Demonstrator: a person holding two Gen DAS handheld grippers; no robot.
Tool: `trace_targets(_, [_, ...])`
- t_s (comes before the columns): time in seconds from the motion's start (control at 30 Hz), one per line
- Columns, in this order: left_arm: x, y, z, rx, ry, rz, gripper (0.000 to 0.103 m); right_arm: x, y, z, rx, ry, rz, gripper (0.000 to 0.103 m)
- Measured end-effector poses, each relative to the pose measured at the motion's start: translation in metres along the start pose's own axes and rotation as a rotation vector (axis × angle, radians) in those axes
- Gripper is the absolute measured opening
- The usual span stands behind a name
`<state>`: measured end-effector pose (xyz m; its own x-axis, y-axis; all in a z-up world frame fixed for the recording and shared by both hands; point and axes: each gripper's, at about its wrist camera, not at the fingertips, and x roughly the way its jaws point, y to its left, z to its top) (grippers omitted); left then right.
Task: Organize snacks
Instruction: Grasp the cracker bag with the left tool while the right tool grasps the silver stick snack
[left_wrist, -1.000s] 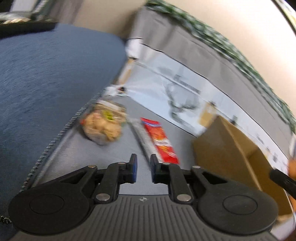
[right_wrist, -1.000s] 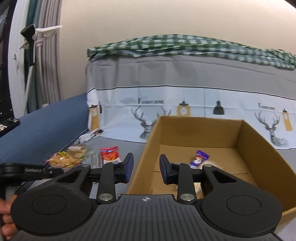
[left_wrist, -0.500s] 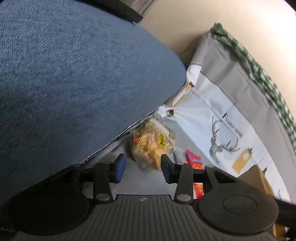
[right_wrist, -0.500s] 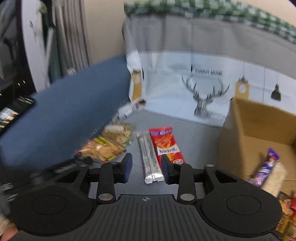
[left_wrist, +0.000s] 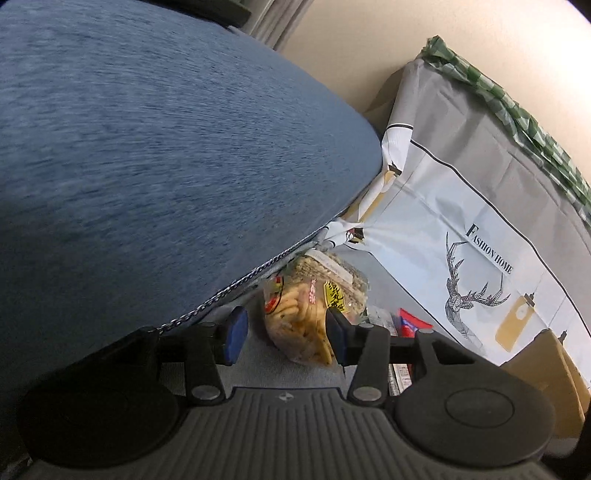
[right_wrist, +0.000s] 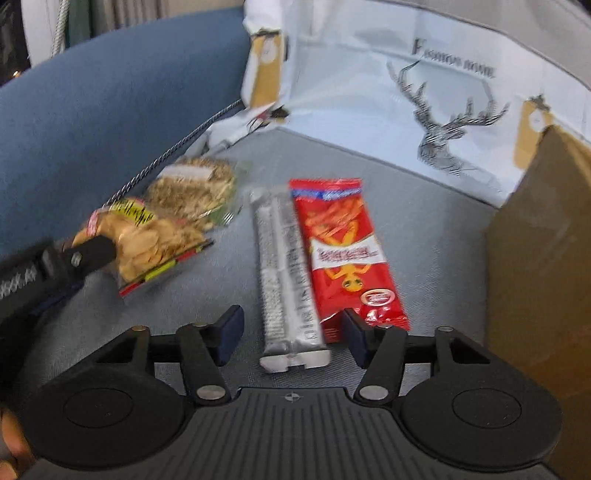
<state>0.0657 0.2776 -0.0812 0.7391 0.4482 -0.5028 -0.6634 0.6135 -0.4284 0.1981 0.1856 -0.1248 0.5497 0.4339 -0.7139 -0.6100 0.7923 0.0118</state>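
Observation:
A clear bag of yellow crackers (left_wrist: 303, 314) lies on the grey sofa seat against the blue cushion. My left gripper (left_wrist: 282, 336) is open, with its near end between the fingers; it also shows at the left of the right wrist view (right_wrist: 85, 254), at the bag (right_wrist: 155, 236). A silver stick packet (right_wrist: 286, 273) and a red snack packet (right_wrist: 347, 251) lie side by side. My right gripper (right_wrist: 291, 332) is open, low over the silver packet's near end. The cardboard box (right_wrist: 543, 266) stands at the right.
A blue cushion (left_wrist: 147, 147) rises on the left. A grey and white deer-print cover (right_wrist: 424, 92) hangs behind the seat. A second bag of brown snacks (right_wrist: 199, 181) lies just behind the cracker bag. The box's corner (left_wrist: 543, 365) shows at the lower right.
Both grippers have opened wider and moved in. The left one closed in on the cracker bag. The right one swung left from the box and dropped over the silver packet.

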Motion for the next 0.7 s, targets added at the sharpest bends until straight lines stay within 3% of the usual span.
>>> trace_targets(0.07, [0.002,0.0,0.0,0.008,0.0,-0.003,0.051,-0.001,0.007,-0.003,-0.054,-0.015,0.002,0.035])
trace_targets(0.13, [0.004,0.0,0.001,0.014,0.002,-0.014,0.05,-0.005,0.012,-0.006,-0.092,-0.024,0.011,0.033])
trace_targets(0.3, [0.002,0.0,0.005,0.039,0.012,-0.047,0.031,-0.022,0.015,-0.014,-0.094,-0.031,0.006,0.031])
trace_targets(0.7, [-0.016,0.0,0.004,0.147,0.081,-0.125,0.026,-0.109,0.033,-0.082,-0.043,-0.022,-0.063,0.03])
